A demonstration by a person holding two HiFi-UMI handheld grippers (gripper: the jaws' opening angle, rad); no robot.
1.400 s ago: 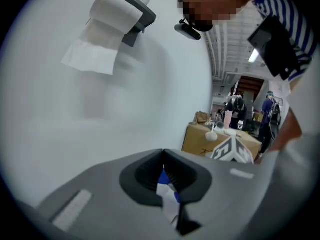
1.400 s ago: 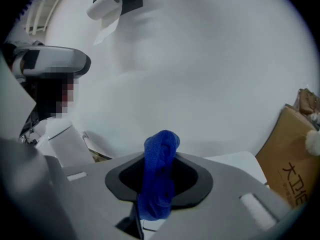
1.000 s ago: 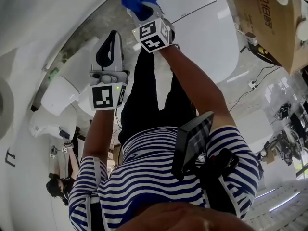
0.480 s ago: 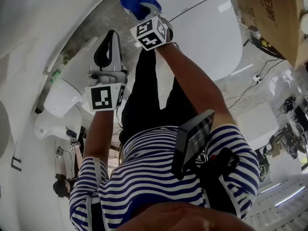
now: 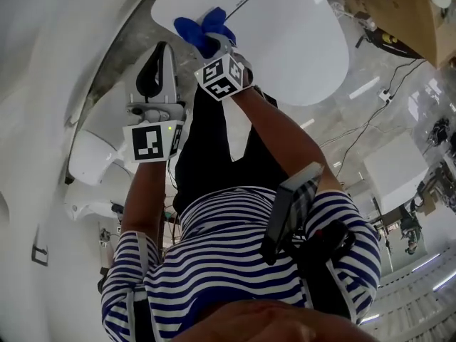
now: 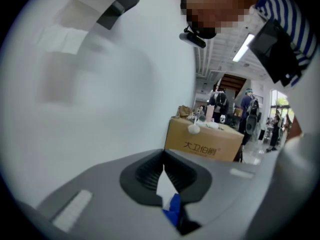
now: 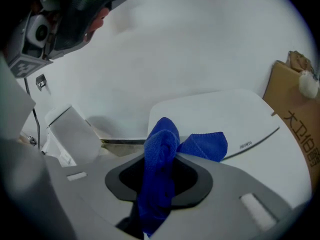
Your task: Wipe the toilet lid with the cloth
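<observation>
The white toilet lid point(image 5: 285, 27) fills the top of the head view and lies ahead of the jaws in the right gripper view, lid point(image 7: 215, 114). My right gripper point(image 5: 212, 43) is shut on a bunched blue cloth point(image 5: 203, 28), held at the lid's near left edge. In its own view the right gripper point(image 7: 159, 171) has the cloth point(image 7: 160, 149) bulging out between the jaws. My left gripper point(image 5: 158, 66) hangs to the left, off the lid, beside the white wall. Seen along its jaws, the left gripper point(image 6: 162, 176) is shut with nothing in it; a bit of blue cloth point(image 6: 174, 206) shows beyond.
A brown cardboard box point(image 5: 399, 6) with small items on top stands right of the toilet, box point(image 6: 207, 144). A white fixture point(image 7: 75, 134) sits left of the lid by the wall. Cables point(image 5: 370, 112) lie on the floor at right. People stand far off.
The head view has swung so that more of the lid shows. The right gripper with the cloth now sits at the lid's left edge. The left gripper has kept its place beside it.
</observation>
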